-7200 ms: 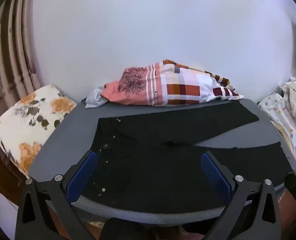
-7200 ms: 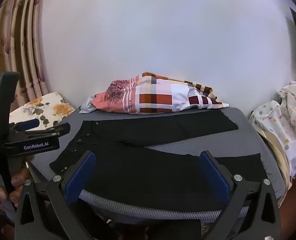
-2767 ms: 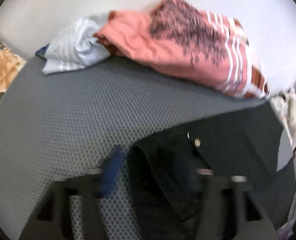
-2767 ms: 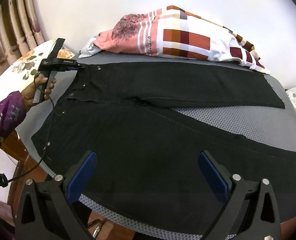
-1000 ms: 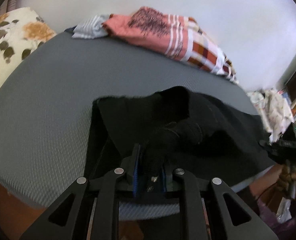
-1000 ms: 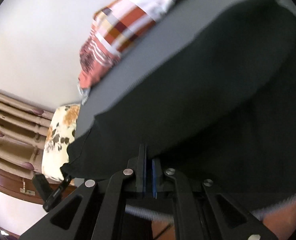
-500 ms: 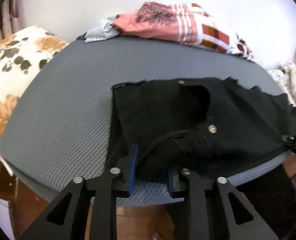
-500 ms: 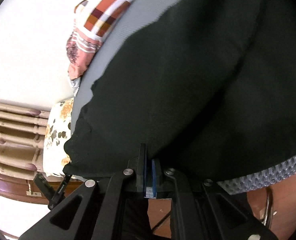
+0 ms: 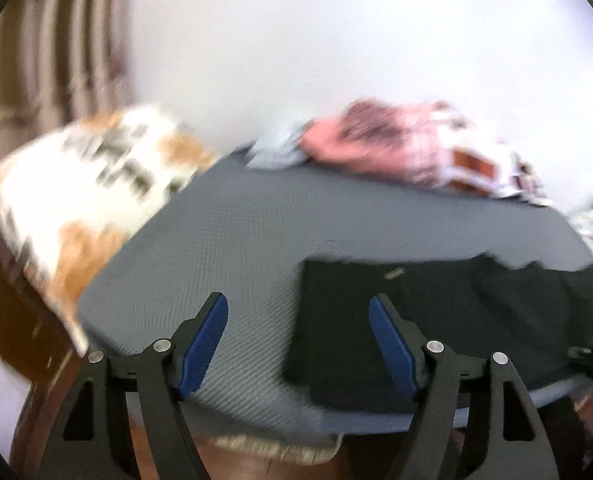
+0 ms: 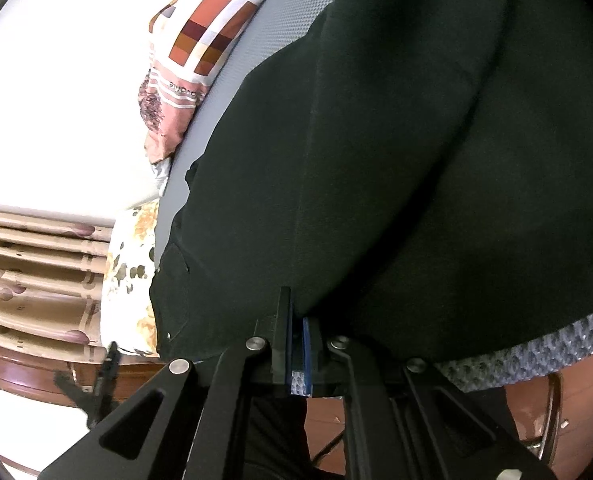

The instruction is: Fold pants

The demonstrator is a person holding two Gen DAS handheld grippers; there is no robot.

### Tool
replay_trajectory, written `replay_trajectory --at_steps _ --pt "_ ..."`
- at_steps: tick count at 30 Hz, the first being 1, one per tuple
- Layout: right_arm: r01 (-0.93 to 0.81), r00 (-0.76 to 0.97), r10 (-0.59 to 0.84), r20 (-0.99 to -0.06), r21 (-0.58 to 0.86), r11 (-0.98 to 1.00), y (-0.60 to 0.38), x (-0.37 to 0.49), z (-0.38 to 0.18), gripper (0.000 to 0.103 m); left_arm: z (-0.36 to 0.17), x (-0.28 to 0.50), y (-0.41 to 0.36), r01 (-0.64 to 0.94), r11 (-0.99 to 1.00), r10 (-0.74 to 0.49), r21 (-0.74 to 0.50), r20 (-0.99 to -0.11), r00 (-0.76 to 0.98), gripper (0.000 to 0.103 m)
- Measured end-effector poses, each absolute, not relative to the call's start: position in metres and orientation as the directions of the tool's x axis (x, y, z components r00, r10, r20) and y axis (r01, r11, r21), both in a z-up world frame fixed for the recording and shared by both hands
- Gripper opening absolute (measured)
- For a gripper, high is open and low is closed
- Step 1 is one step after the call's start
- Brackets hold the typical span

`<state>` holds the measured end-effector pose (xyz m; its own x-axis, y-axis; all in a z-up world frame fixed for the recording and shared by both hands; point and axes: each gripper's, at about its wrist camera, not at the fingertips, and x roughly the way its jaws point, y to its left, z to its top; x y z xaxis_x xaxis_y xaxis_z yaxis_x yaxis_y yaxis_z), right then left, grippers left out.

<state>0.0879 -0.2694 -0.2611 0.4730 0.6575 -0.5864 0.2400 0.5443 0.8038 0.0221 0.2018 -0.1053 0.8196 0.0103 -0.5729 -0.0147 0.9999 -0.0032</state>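
Pants point(image 9: 436, 320), black, lay folded lengthwise on the near right part of a grey mesh bed point(image 9: 256, 232), reaching its near edge. Nearest, the right gripper point(image 10: 296, 340) had its blue-padded jaws pinched closed on the near edge of the cloth. The left gripper point(image 9: 298, 344) was held with jaws wide apart and gripping nothing, its right finger over the pants' left end. Farther left sat a floral pillow point(image 9: 88, 184). Farthest, a pink checked cloth pile point(image 9: 408, 148) lay against the white wall point(image 9: 336, 40).
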Motion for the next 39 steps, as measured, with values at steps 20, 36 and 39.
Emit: replay_trajectory --at_steps 20,36,39 --pt "0.16 0.676 0.554 -0.486 0.83 0.534 -0.381 0.132 -0.227 0.016 -0.209 0.088 0.133 0.235 0.97 -0.093 0.063 -0.795 0.599 0.087" --pt "0.407 0.783 0.329 -0.527 0.835 0.37 -0.534 0.17 -0.239 0.005 -0.21 0.09 0.132 0.233 0.971 -0.095 0.058 -0.797 0.597 0.091" --pt "0.328 0.838 0.285 -0.466 0.847 0.419 -0.536 0.144 -0.2 0.005 -0.211 0.091 0.134 0.234 0.97 -0.095 0.058 -0.8 0.593 0.092"
